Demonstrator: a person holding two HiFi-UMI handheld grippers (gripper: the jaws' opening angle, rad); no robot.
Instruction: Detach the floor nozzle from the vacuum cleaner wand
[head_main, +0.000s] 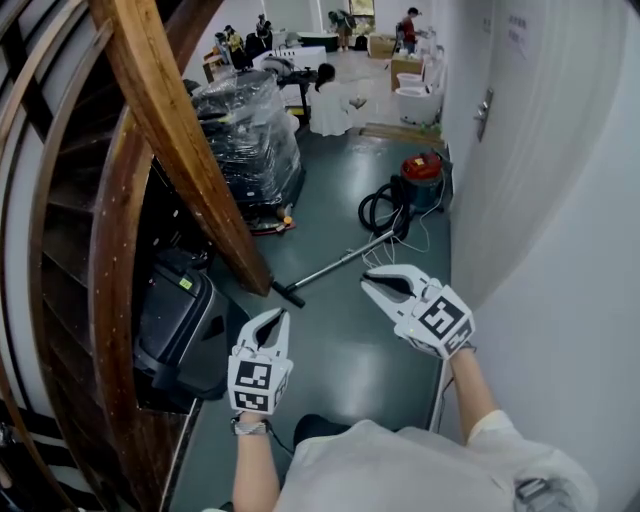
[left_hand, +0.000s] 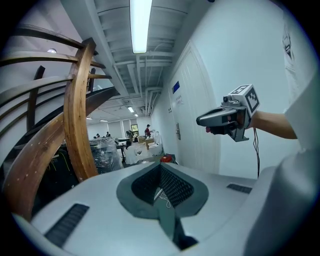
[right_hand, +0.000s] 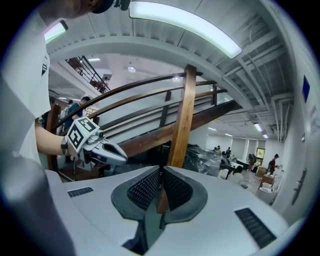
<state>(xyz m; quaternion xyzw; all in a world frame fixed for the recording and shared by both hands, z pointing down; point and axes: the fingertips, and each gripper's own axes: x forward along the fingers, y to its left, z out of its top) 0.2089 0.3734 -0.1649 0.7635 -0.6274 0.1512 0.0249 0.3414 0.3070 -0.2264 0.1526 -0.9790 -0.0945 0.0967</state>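
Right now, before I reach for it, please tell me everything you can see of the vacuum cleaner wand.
The wand is a thin, straight tube that looks like grey metal. It lies flat on the dark floor, slanting away from the person. Its near end carries the small black floor nozzle, close to the foot of a wooden beam. Its far end meets the black hose, which coils toward the red-topped canister.

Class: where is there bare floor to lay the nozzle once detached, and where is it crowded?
Free: the floor bordered by the wand, left gripper and right gripper, and the stretch between the wrapped pallet and the vacuum cleaner. Crowded: the hose and cords beside it, and the black case under the stairs.
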